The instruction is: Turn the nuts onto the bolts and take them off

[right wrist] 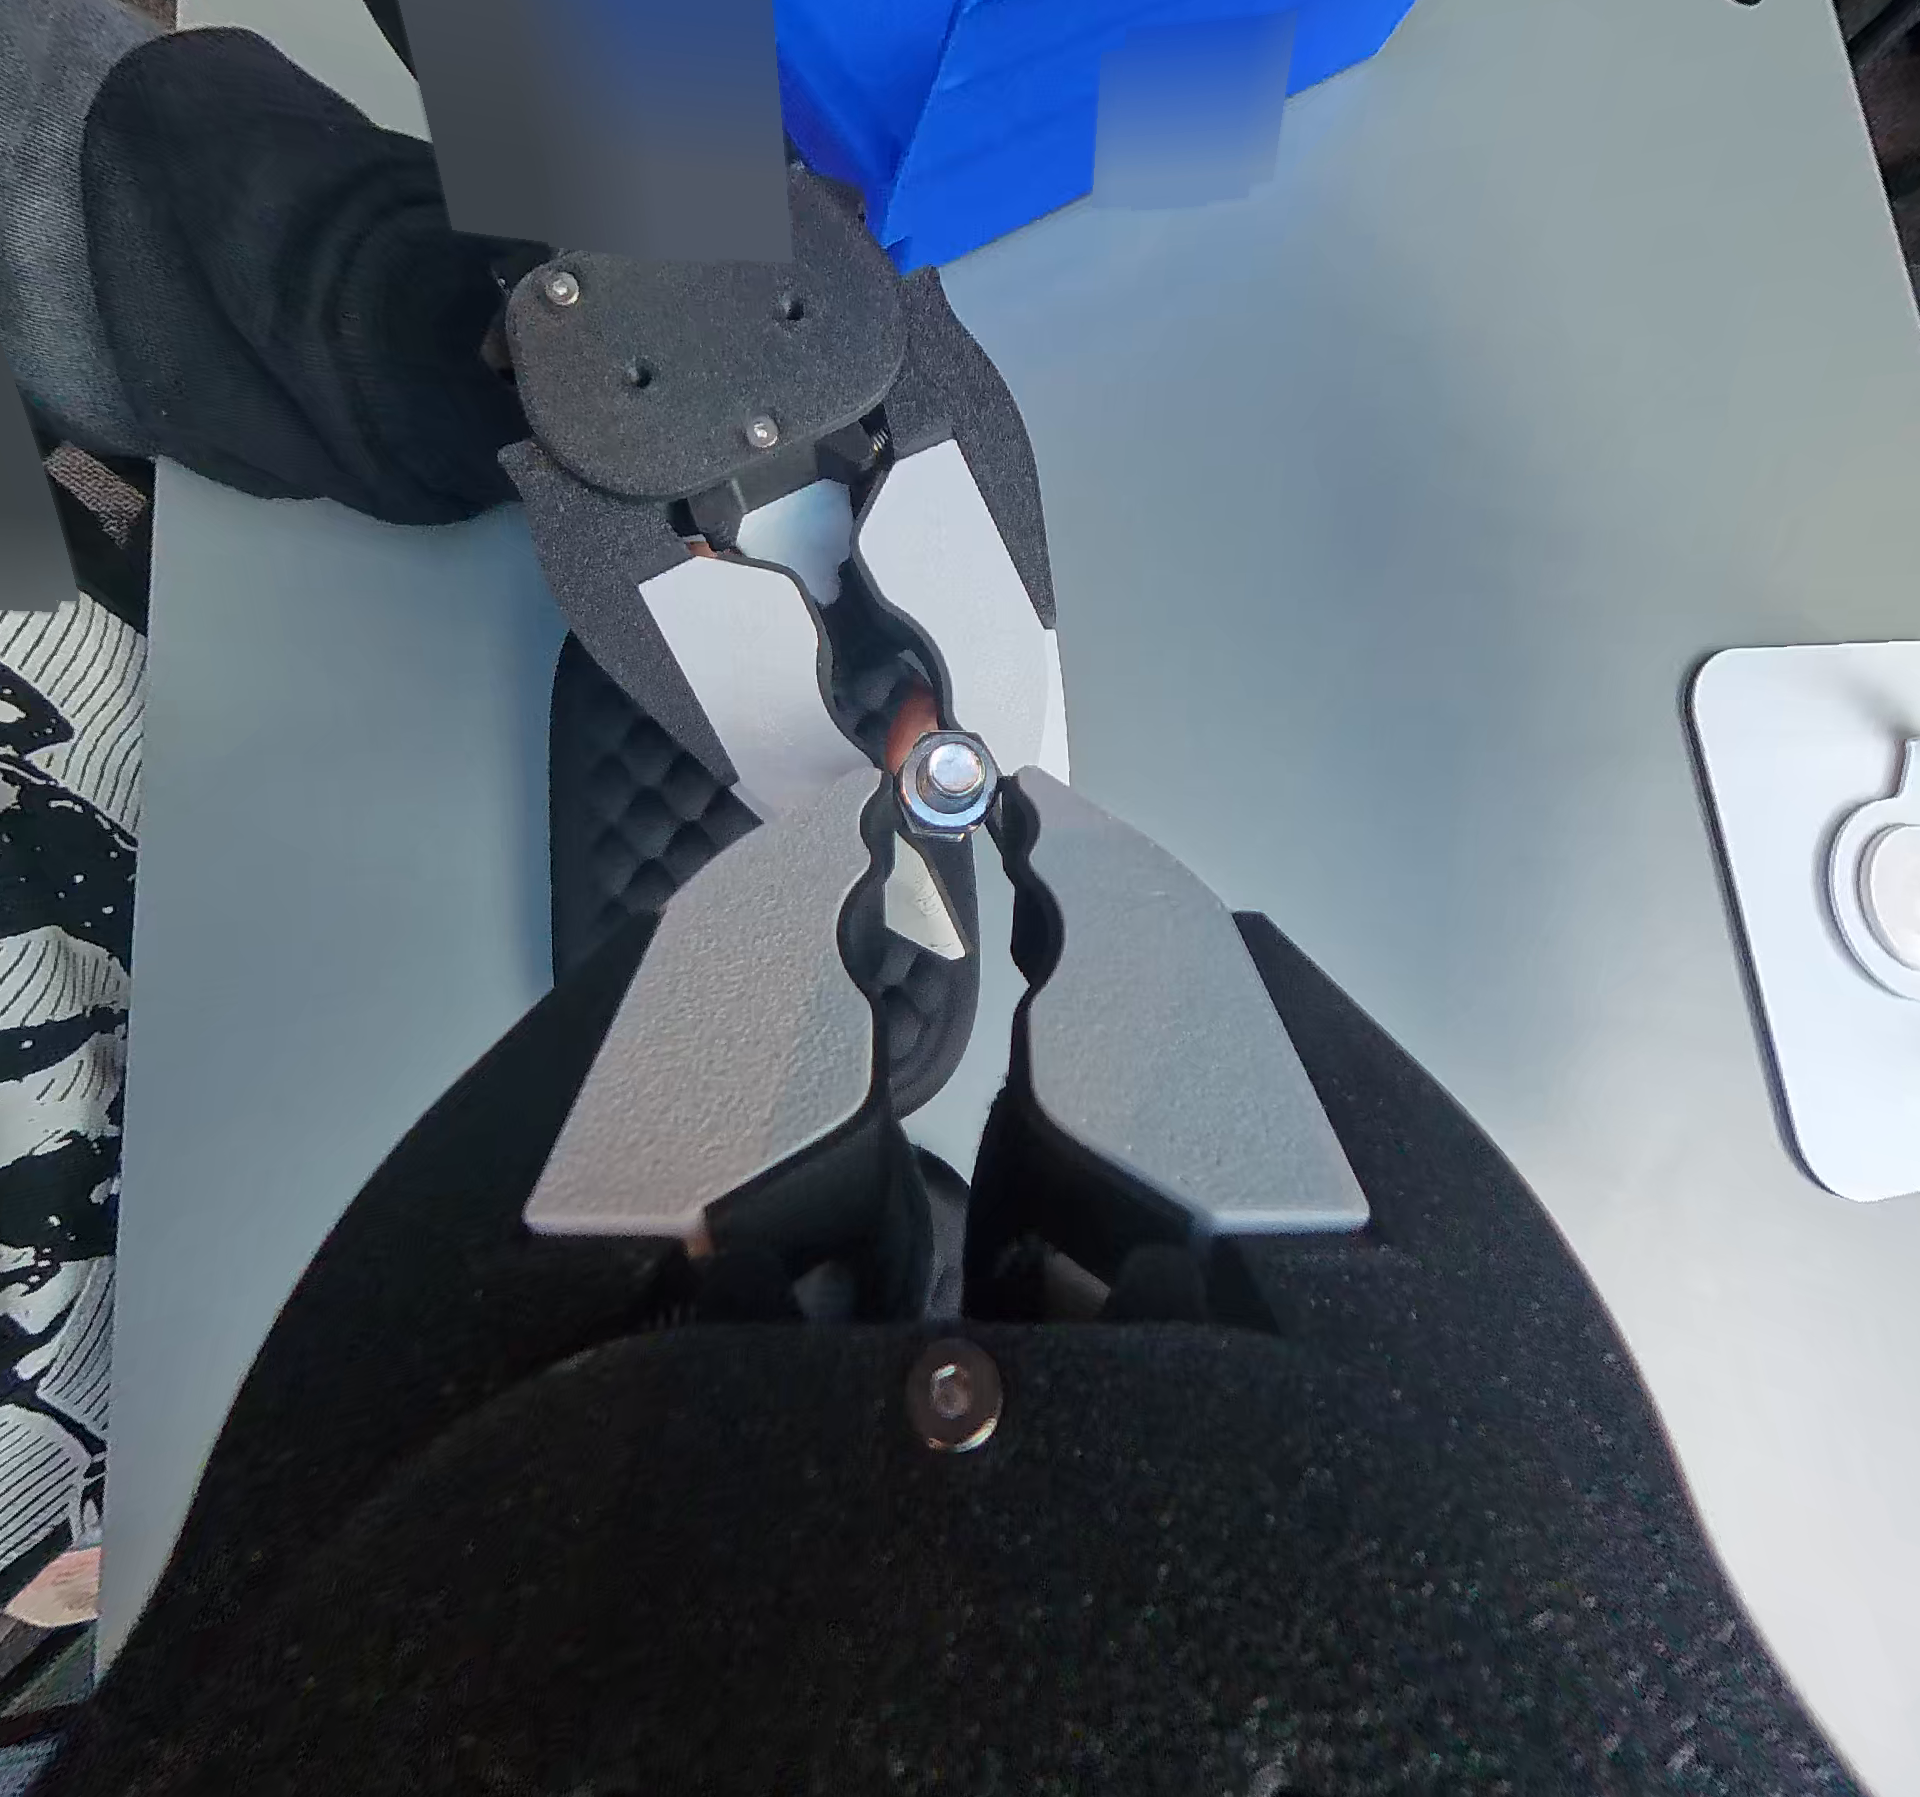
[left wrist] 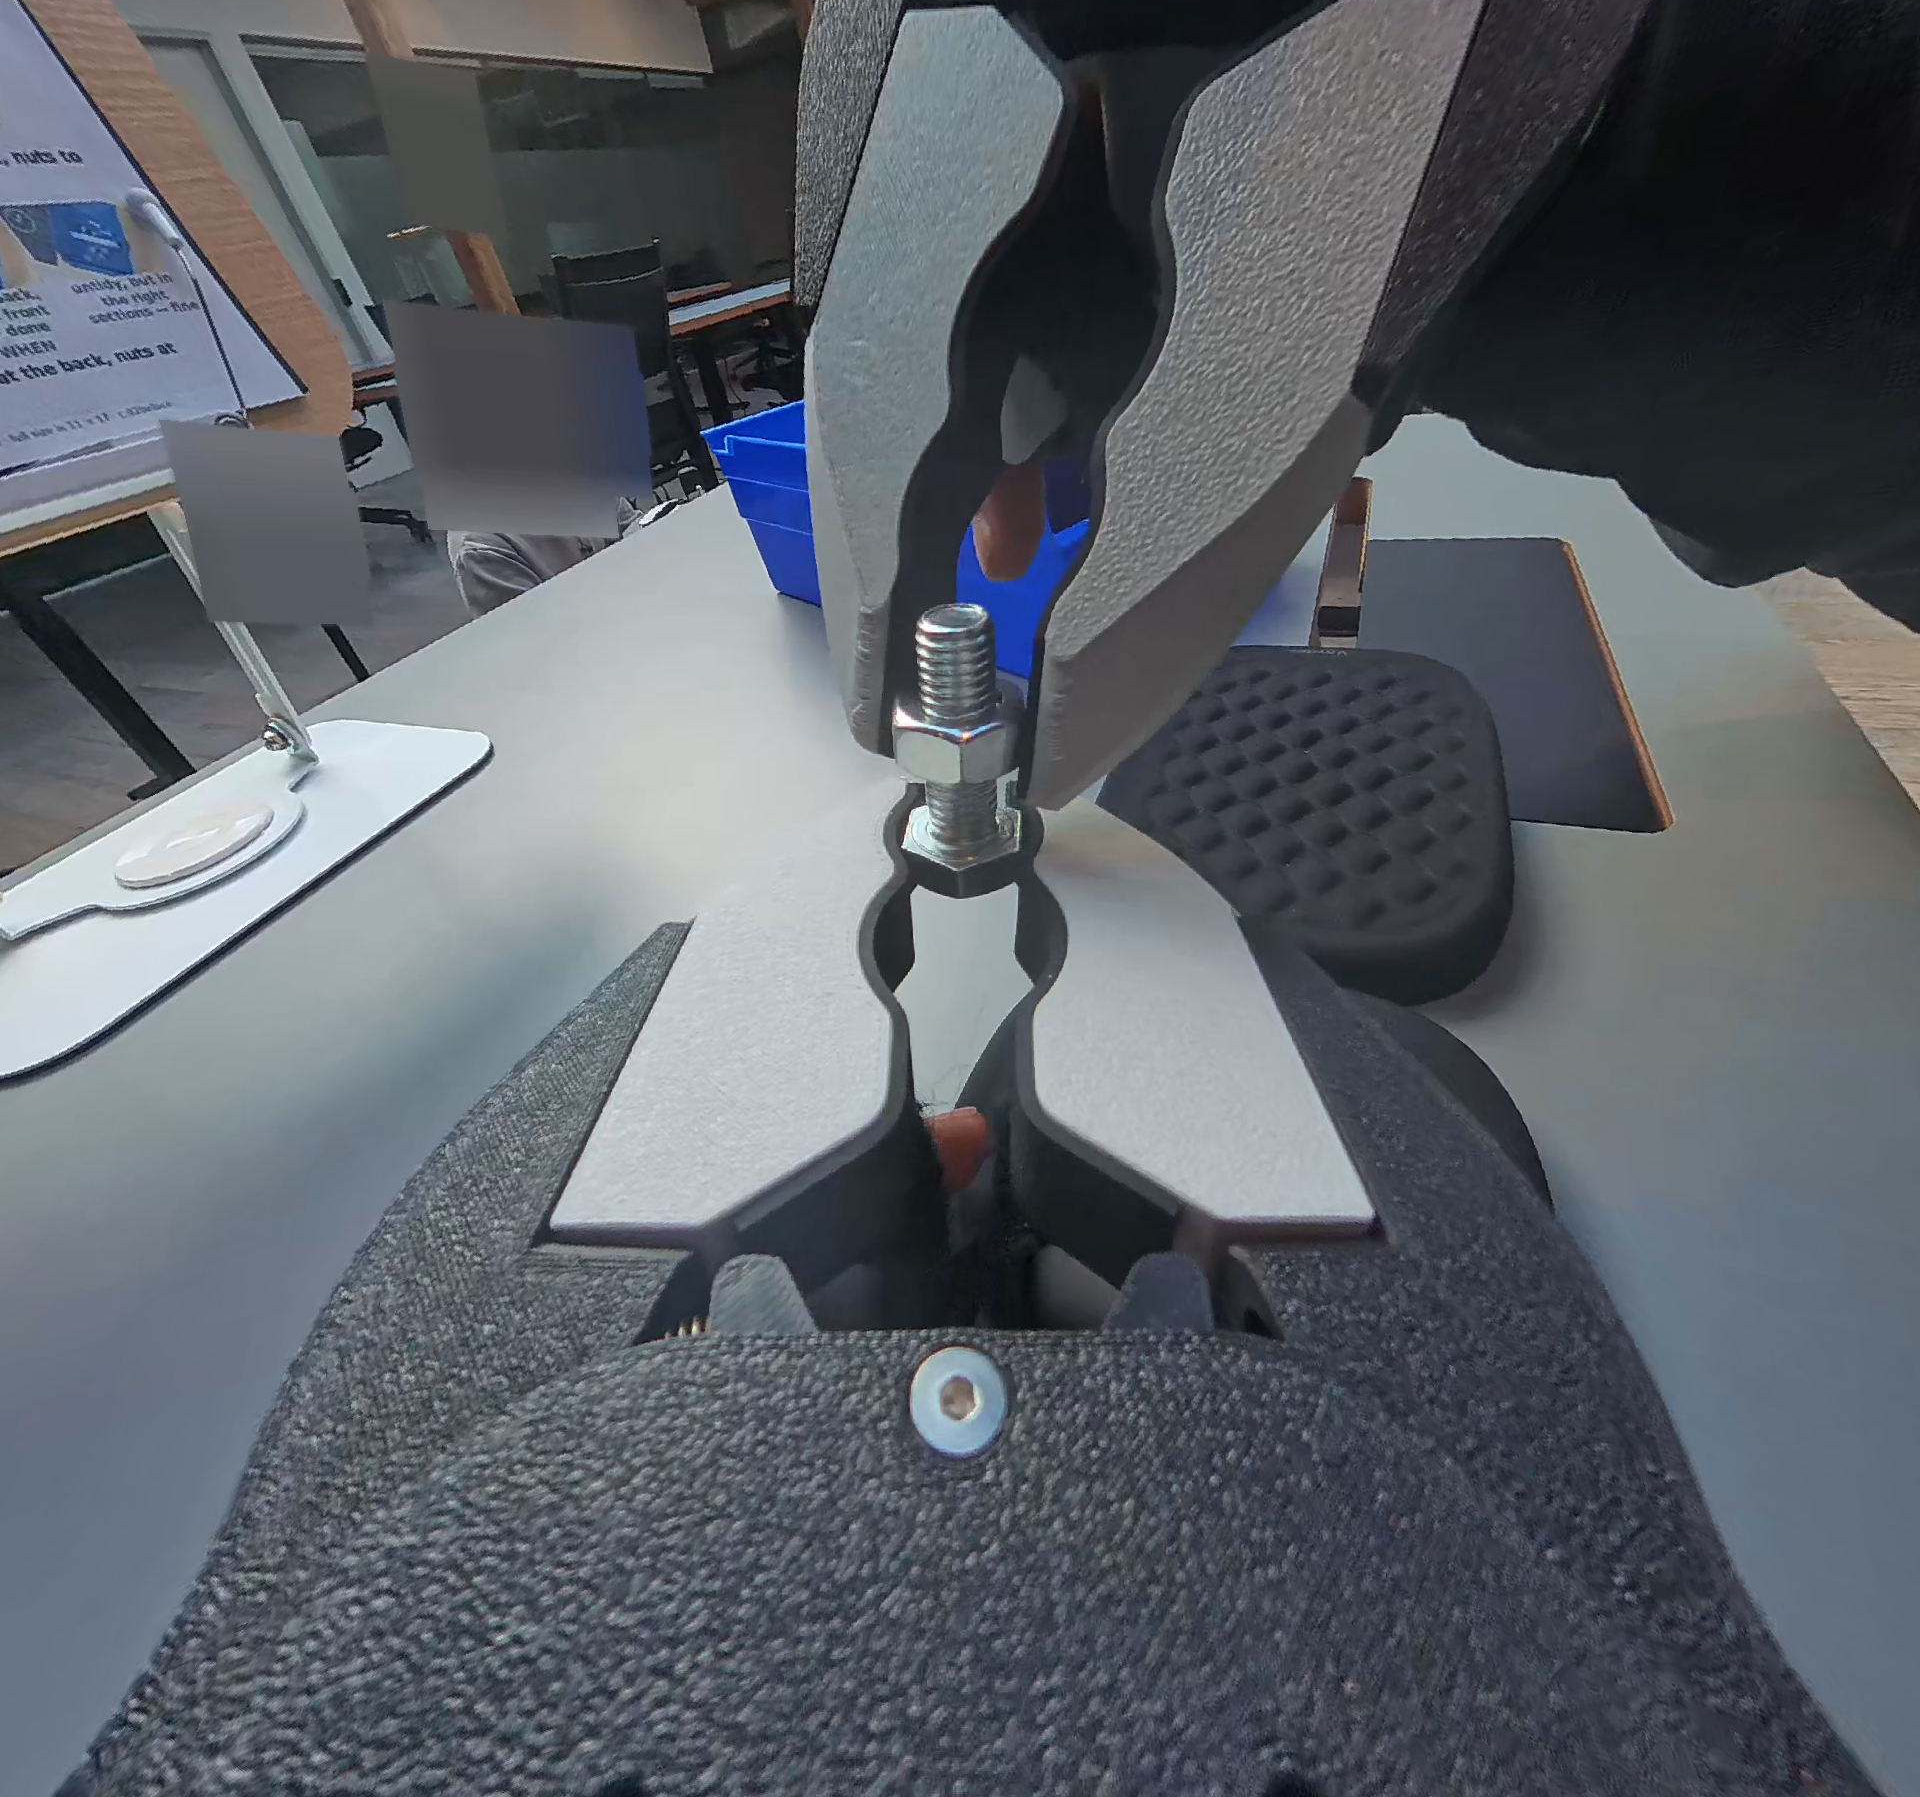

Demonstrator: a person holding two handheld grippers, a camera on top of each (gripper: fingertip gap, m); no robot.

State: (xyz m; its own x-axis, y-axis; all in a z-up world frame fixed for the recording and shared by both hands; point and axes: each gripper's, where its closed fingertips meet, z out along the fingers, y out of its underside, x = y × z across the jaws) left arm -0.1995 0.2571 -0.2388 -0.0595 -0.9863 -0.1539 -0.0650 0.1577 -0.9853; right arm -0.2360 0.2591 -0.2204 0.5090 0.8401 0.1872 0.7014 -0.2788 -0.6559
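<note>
— In the left wrist view, status?
— My left gripper (left wrist: 961, 859) pinches the upright bolt (left wrist: 951, 651) by its head; the right gripper (left wrist: 951, 760) clamps the nut (left wrist: 948, 748).
— Right wrist view?
— Same grip, above the grey table (right wrist: 1455, 500).

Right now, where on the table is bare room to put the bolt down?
Bare grey table lies between the white stand base and the bolt. It is crowded behind the bolt: the black textured pad, the dark board and the blue bin.
</note>
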